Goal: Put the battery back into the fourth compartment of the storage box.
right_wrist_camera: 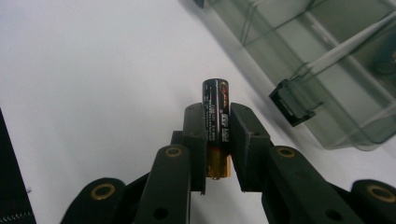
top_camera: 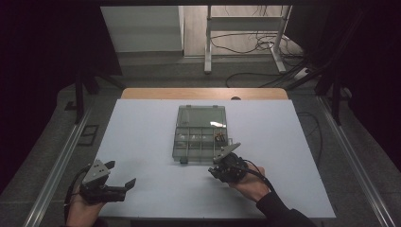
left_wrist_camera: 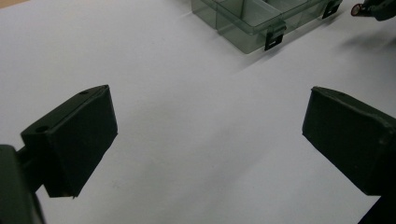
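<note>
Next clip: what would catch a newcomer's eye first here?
A black-and-gold cylindrical battery clamped between the jaws of the right gripper, just short of the near edge of the clear smoky plastic compartment box lying open mid-table. At the near left, the left gripper hovers wide open over the white tabletop.

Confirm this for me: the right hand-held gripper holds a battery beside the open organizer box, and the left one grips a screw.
Wrong on the left one. The left hand-held gripper is open and holds nothing, as the left gripper view shows. The right hand-held gripper does hold a battery beside the open organizer box.
</note>
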Demonstrator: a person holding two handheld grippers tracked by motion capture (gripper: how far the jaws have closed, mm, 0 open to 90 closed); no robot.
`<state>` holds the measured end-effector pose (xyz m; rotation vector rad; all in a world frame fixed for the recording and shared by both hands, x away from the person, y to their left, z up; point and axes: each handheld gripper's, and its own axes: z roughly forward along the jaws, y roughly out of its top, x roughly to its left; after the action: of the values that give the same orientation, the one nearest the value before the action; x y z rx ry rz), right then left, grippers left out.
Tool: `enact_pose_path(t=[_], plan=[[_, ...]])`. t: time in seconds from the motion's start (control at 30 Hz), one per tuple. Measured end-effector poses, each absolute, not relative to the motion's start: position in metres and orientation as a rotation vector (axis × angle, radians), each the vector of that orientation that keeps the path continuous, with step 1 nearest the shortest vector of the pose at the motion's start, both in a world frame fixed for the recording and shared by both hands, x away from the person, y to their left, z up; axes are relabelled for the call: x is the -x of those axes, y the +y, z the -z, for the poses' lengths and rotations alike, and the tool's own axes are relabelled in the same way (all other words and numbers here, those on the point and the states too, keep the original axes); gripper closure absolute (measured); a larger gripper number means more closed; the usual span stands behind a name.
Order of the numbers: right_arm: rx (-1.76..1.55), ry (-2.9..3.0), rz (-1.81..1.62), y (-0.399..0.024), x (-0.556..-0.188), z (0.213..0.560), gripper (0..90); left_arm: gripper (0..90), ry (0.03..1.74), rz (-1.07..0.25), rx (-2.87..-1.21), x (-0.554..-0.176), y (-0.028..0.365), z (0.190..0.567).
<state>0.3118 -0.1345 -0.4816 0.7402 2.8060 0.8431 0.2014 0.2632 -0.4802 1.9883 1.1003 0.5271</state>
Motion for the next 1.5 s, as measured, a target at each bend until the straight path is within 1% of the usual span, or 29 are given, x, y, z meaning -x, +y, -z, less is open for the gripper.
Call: enact_pose_path(t=[0.67,0.83,1.5], plan=[[-0.838,2.731,-0.913,-0.148,-0.325,0.462,76.5,2.8,1.104,-0.511,-1.977,-0.202,0.264,0.480],[-0.842,2.716,-0.920,-0.150,-0.328,0.459,76.5,3.0,1.111,-0.490,-1.971,-0.202,0.264,0.480],[-0.919,2.645,-0.956,-0.156,-0.346,0.445,76.5,3.3,1.118,-0.475,-1.960,-0.203,0.264,0.480]])
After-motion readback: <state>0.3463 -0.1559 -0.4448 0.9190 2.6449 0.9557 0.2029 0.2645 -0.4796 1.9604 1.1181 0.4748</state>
